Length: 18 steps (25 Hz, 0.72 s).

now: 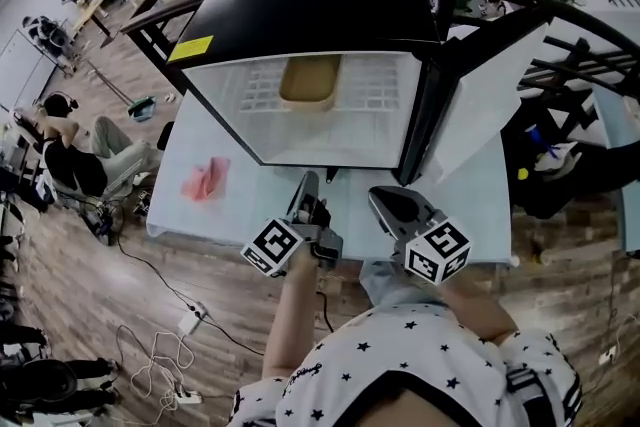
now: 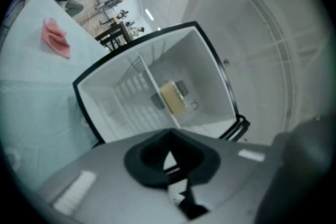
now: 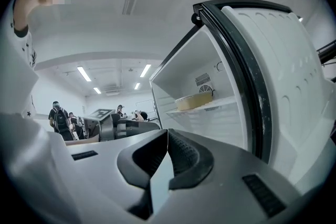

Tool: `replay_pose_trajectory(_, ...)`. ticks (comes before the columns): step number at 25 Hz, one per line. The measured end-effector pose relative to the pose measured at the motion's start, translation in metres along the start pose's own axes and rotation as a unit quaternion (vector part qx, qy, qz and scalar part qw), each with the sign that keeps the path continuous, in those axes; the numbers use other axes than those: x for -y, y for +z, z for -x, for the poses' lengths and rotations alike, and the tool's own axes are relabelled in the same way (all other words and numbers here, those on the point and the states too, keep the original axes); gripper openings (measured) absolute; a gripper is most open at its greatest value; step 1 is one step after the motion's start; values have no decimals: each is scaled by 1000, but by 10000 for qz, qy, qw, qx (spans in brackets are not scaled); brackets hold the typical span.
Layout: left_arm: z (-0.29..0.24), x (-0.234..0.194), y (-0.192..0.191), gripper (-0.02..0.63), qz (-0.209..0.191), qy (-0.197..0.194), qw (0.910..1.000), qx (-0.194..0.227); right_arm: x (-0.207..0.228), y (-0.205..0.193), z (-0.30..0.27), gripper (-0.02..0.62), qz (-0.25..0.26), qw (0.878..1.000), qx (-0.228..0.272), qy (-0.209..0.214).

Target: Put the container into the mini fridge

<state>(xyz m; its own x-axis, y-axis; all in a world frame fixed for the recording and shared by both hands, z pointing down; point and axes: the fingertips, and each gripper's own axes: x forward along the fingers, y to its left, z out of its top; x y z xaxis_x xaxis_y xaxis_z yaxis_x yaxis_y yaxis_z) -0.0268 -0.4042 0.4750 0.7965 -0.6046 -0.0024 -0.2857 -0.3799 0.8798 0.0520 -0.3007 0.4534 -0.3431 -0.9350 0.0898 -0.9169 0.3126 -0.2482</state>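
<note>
The tan container (image 1: 308, 82) sits on the white wire shelf inside the open mini fridge (image 1: 300, 10), apart from both grippers. In the left gripper view the container (image 2: 172, 98) lies deep in the white interior, well beyond my left gripper (image 2: 169, 136), whose jaws are shut with nothing between them. The right gripper view shows the container (image 3: 193, 101) on the shelf, past my right gripper (image 3: 167, 132), also shut and empty. In the head view, the left gripper (image 1: 308, 183) and right gripper (image 1: 382, 199) hover over the table just in front of the fridge opening.
The fridge door (image 1: 490, 95) stands swung open to the right, close beside the right gripper. A pink cloth (image 1: 205, 180) lies on the pale table (image 1: 470, 205) to the left of the fridge. People sit and stand at the far left.
</note>
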Motion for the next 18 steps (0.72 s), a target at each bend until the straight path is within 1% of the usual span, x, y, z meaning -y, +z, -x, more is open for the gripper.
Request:
replay_pose_trajectory(5, 38, -6, -26, 5, -244, 296, 9992, -109, -21, -14, 24, 20, -28, 10000, -69, 65)
replay_pose_trajectory(9, 66, -11, -44, 5, -543, 599, 9965, -208, -35, -22, 40, 20, 21, 9998, -135, 132)
replay_pose_trajectory(18, 128, -5, -80, 5, -1008, 832, 9907, -390, -70, -35, 69, 20, 108, 9991, -229, 350)
